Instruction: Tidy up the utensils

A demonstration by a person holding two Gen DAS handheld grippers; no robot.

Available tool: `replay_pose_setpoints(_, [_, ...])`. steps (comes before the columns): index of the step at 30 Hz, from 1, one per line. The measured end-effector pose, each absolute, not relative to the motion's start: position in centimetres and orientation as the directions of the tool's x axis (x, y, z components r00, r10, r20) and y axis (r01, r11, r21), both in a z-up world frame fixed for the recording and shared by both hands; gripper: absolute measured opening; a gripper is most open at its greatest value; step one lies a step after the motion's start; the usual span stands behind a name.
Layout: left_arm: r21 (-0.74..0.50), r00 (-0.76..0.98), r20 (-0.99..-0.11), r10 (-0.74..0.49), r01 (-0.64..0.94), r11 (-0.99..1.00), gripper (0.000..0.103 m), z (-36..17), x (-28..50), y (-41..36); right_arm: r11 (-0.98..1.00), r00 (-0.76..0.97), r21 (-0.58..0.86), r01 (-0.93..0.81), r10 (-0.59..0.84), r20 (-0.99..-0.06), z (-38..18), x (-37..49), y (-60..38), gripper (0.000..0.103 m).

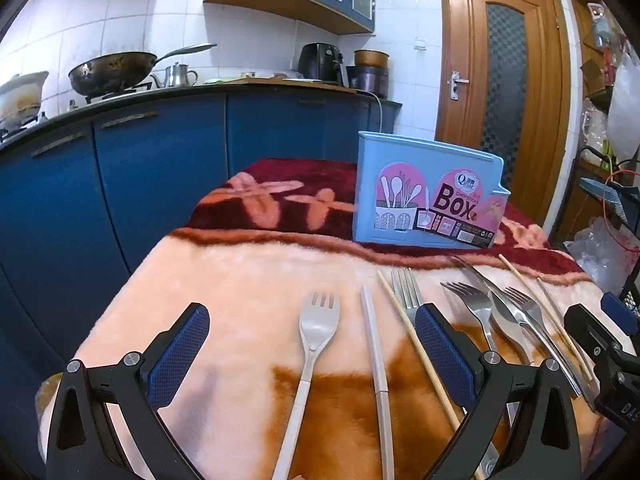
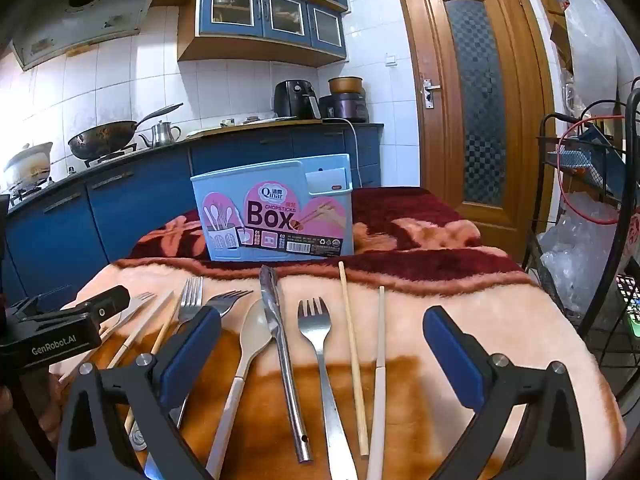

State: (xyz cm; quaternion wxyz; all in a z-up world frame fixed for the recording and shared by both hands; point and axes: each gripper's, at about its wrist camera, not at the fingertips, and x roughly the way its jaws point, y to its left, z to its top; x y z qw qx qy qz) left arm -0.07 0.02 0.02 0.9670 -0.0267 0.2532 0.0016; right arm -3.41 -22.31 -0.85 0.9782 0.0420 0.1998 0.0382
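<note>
- Left wrist view: left gripper (image 1: 312, 354) spread wide, holding nothing; beige fork (image 1: 310, 344) and beige chopstick (image 1: 374, 344) between its fingers.
- Right wrist view only: right gripper (image 2: 322, 354) wide, empty; knife (image 2: 280, 344), beige spoon (image 2: 248, 340), steel fork (image 2: 318, 340) between its fingers.
- Blue chopsticks box (image 2: 276, 216) stands beyond both, on the blanket (image 2: 480, 312).
</note>
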Motion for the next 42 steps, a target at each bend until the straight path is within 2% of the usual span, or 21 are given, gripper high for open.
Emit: replay_pose_setpoints(42, [-0.044, 0.867, -0.498, -0.002, -0.022, 0.999, 0.102, -0.2, 0.13, 0.05, 0.994, 0.918, 0.087, -0.058, 0.088, -0.386, -0.83, -3.44, -22.25, 0.103])
